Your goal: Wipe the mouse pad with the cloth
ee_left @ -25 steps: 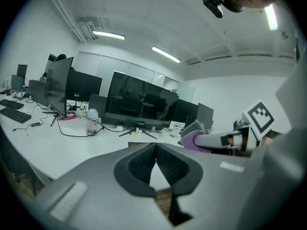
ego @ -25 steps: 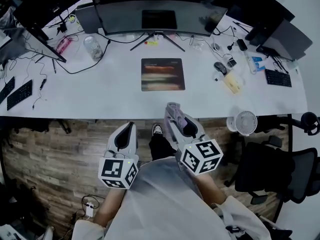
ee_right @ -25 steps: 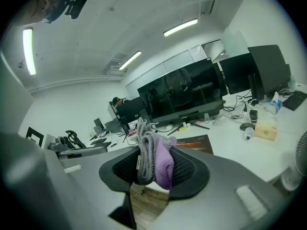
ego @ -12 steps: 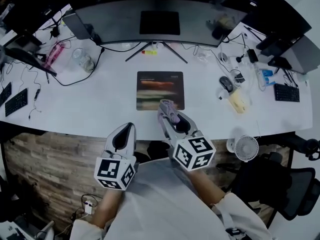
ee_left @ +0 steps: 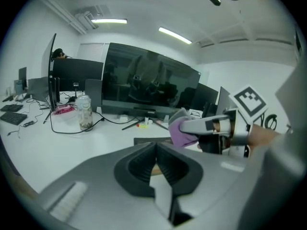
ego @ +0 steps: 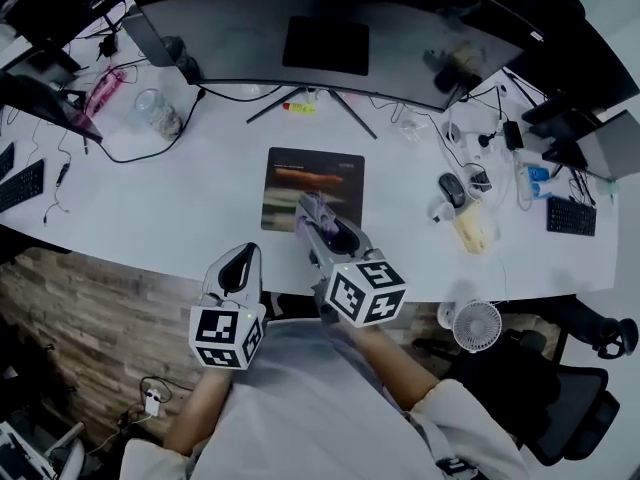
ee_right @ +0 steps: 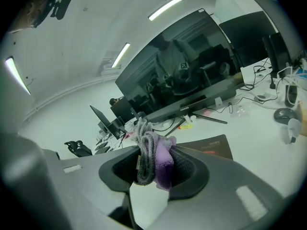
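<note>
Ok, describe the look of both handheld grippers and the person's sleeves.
The left gripper and right gripper are pale grey plastic with dark ribbed jaw pads. Each carries a white cube of black square markers. The person's top is light grey, long-sleeved.

One mouse pad [ego: 315,176], one cloth [ee_right: 154,162], two hand-held grippers [ego: 245,255] [ego: 322,224], one desk fan [ego: 476,325], one jar [ego: 155,112].

This is an office. A long white desk [ego: 200,198] runs ahead of the right gripper [ego: 320,223], with a wide curved black monitor [ego: 330,38] straight beyond it. Black keyboards [ego: 20,183] lie far to its left and right. A dark computer mouse [ego: 452,190] and trailing black cables [ego: 130,153] also lie on the desk. Behind and to the gripper's right stands a black office chair [ego: 560,408]. Long fluorescent strip lights [ee_left: 175,35] line the ceiling.
</note>
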Available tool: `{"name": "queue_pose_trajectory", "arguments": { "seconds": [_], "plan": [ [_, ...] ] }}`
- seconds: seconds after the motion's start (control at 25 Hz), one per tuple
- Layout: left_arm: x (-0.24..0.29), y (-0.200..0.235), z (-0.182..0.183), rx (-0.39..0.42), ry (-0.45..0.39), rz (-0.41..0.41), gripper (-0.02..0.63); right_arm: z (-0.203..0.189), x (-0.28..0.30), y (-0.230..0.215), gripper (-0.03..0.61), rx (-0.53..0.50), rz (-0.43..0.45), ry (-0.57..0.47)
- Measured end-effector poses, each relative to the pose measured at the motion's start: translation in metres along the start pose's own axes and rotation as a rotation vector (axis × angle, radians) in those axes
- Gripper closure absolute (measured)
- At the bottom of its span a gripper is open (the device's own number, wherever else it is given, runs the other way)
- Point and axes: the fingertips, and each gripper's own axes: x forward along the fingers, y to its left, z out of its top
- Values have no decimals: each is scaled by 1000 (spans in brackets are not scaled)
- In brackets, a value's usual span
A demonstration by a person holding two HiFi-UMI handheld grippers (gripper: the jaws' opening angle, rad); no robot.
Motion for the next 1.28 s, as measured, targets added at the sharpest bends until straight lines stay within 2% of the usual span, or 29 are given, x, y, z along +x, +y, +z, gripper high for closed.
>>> {"name": "queue_pose_trajectory", "arguments": {
  "seconds": [0.12, 0.32, 0.48, 0.64, 0.96, 1.28],
  "plan": [
    [17, 10, -9, 26, 41, 7, 614, 3, 22, -2, 433, -7, 10, 14],
    [47, 19, -23, 148, 110, 7, 614, 8, 55, -9, 433, -18, 25, 40],
    [72, 33, -34, 132, 152, -1, 614, 5, 84, -19, 433, 5, 13, 67],
    [92, 50, -56, 144, 221, 29, 614, -3, 112, -25, 423, 14, -1, 104],
    [130, 53, -87, 117, 326, -65, 614, -15, 164, -42, 423, 42, -47, 178],
    [145, 61, -109, 141, 404, -70, 614, -22, 203, -49, 425, 6, -63, 239]
  ]
}}
